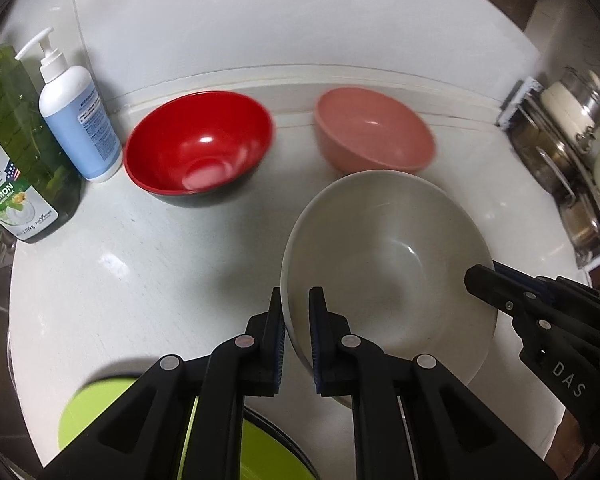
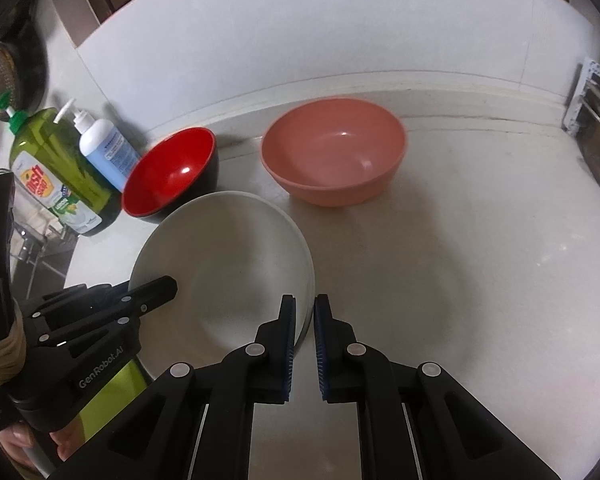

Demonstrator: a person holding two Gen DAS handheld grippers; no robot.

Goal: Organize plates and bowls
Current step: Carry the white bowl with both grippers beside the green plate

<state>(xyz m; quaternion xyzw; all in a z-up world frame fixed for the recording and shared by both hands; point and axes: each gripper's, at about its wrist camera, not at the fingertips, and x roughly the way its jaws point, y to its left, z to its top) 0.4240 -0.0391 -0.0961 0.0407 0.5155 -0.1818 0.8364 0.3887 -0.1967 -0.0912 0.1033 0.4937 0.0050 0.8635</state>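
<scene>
A large white bowl (image 1: 388, 264) (image 2: 224, 256) is gripped on opposite sides of its rim. My left gripper (image 1: 297, 294) is shut on the bowl's left rim, one pad inside and one outside; the right wrist view shows this gripper (image 2: 168, 286) at the bowl's edge. My right gripper (image 2: 305, 300) is shut on the right rim, and its tip (image 1: 476, 280) enters the left wrist view from the right. Behind stand a red bowl with a black outside (image 1: 198, 144) (image 2: 172, 172) and a pink bowl (image 1: 374, 132) (image 2: 334, 152). A green plate (image 1: 88, 412) (image 2: 112, 392) lies under my left gripper.
A green dish-soap bottle (image 1: 16, 152) (image 2: 60, 168) and a white pump bottle (image 1: 76, 120) (image 2: 108, 152) stand at the left by the wall. A rack with metal pots (image 1: 572, 152) borders the white counter (image 1: 140, 260) on the right.
</scene>
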